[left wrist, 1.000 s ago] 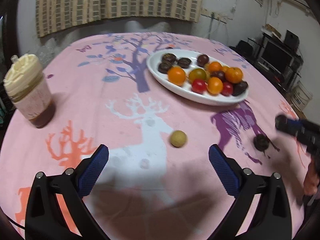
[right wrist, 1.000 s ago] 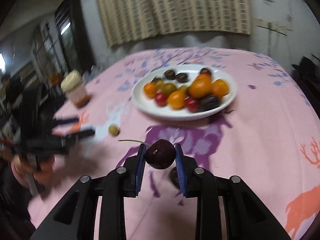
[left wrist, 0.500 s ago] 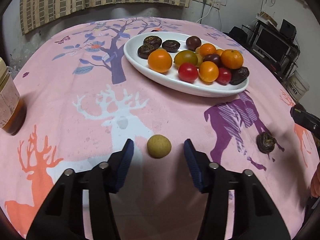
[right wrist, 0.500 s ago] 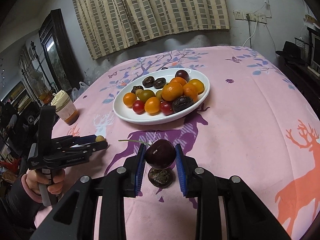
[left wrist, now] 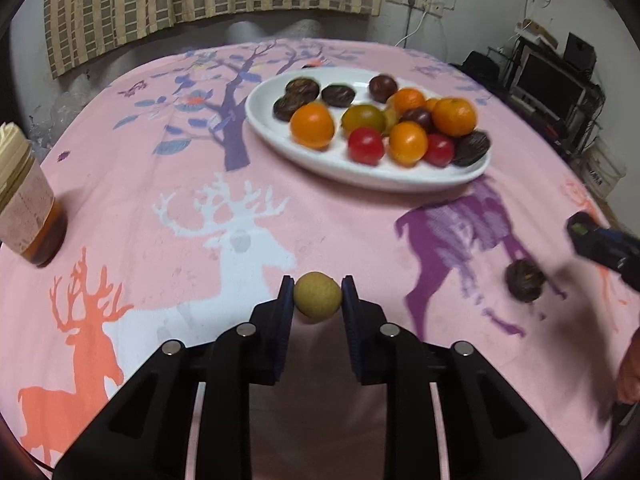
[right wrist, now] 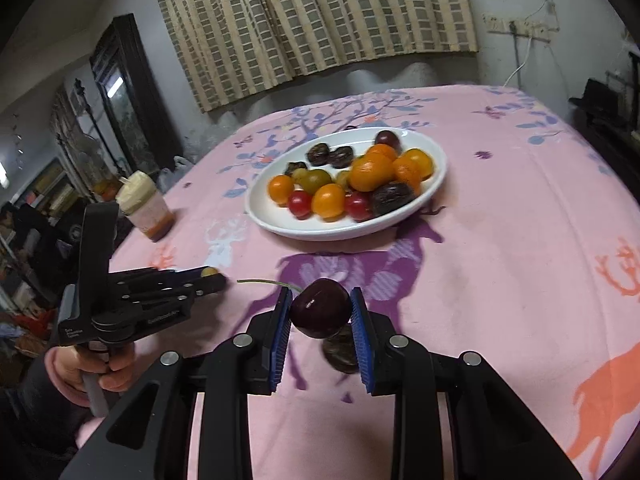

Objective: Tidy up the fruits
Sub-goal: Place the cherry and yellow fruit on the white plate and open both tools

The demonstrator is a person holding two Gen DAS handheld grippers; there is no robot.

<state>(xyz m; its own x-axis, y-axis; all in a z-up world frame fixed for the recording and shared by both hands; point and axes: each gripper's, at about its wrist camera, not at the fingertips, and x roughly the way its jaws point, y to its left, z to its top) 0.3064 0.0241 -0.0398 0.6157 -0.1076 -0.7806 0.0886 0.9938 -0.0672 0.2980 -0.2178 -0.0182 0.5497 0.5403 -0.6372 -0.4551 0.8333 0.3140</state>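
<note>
Left claw (left wrist: 318, 295) now closed on one longan (left wrist: 318, 294); right claw (right wrist: 320, 312) grips one cherry (right wrist: 319, 312); one plate (right wrist: 434, 178)

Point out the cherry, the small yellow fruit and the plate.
cherry (right wrist: 319, 312), right wrist view, middle of its dark skin
yellow fruit (left wrist: 317, 295), left wrist view, its centre
plate (left wrist: 264, 114), left wrist view, bare left rim

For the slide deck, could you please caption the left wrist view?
Left hand-held gripper shut on a small yellow-brown fruit, white fruit plate ahead on the pink tablecloth.
</note>
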